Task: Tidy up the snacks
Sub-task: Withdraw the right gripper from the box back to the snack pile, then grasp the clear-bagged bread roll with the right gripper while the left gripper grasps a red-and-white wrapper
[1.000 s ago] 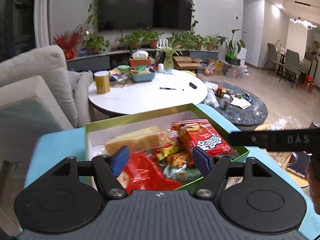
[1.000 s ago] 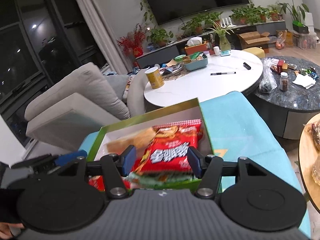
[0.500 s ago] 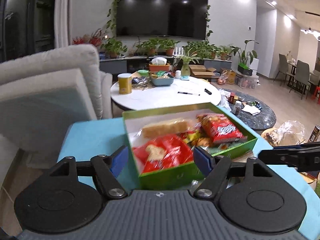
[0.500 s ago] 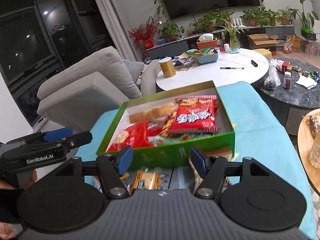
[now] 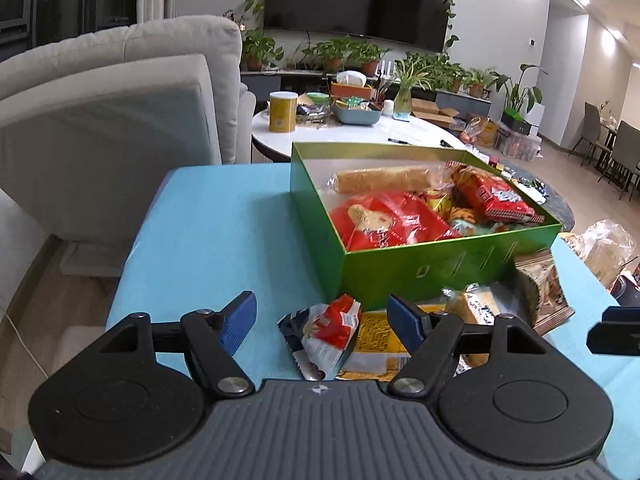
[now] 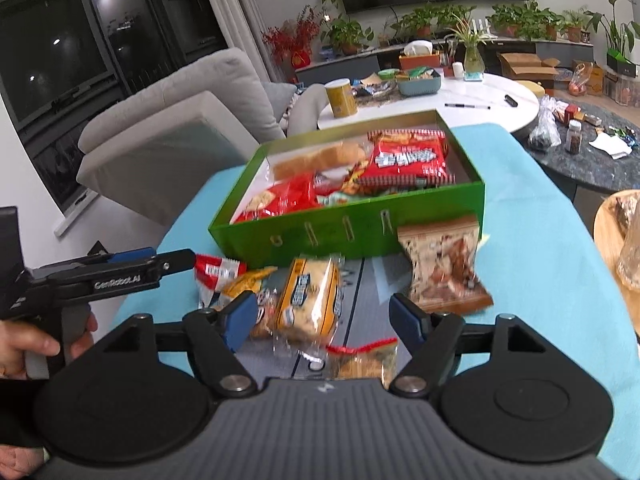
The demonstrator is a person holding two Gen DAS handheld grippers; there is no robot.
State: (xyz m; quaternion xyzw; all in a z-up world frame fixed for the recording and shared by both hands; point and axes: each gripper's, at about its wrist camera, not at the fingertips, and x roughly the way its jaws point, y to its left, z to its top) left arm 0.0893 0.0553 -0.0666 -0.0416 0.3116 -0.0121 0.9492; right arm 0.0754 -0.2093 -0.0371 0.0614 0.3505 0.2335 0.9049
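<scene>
A green box (image 5: 440,268) (image 6: 348,236) on the blue table holds several snacks: a bread loaf (image 5: 384,178), a red bag (image 5: 384,224) and a red chip bag (image 6: 408,160). Loose snacks lie in front of it: a red-and-white packet (image 5: 324,332) (image 6: 216,270), a yellow bread pack (image 6: 308,300), a brown nut bag (image 6: 440,268) (image 5: 544,288). My left gripper (image 5: 322,318) is open, hovering over the red-and-white packet. My right gripper (image 6: 322,316) is open above the yellow pack. The left gripper also shows in the right wrist view (image 6: 120,270).
A grey sofa (image 5: 108,120) stands left of the blue table (image 5: 220,232). A white round table (image 6: 480,104) with a yellow can (image 6: 340,98) and a bowl lies behind. A dark marble table (image 6: 592,152) and a wooden tray (image 6: 616,232) are at right.
Both grippers have pulled back from above the box toward the near side of the table. The loose snacks in front of the box have come into view. Both stay open and empty.
</scene>
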